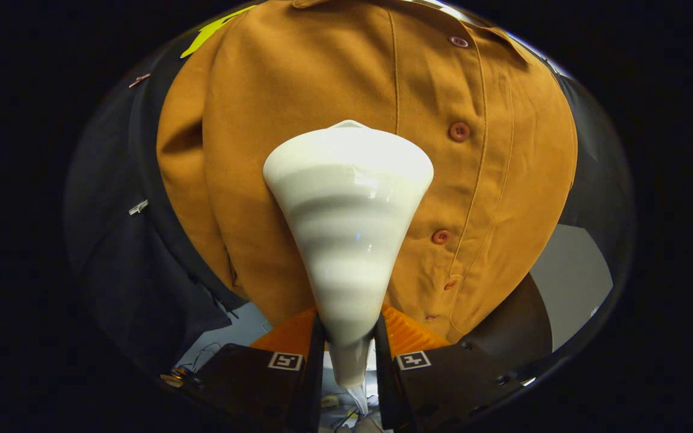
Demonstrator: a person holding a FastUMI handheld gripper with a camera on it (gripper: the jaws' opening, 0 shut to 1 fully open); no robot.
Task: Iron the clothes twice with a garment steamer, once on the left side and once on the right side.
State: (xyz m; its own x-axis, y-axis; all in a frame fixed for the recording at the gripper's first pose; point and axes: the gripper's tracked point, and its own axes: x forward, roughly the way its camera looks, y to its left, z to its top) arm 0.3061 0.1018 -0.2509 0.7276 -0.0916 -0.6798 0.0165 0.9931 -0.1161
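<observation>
Gripper (pixel 349 349) clenched on white steamer (pixel 349 222), its wide head up against mustard shirt (pixel 298 90), button placket (pixel 459 131) just beside, dark cloth wall (pixel 112 252) behind.

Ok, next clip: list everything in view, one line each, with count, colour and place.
garment steamer: one, white, cone-shaped, narrow end between the fingers, wide head against the shirt.
shirt: one, mustard-brown, hanging just beyond the steamer head.
buttons: at least five, reddish-brown, in a line down the placket beside the steamer.
booth wall: black cloth, behind the shirt.
clips: two, small, on the cloth beside the shirt sleeve.
gripper: one, fingers pressed on the steamer's narrow end.
</observation>
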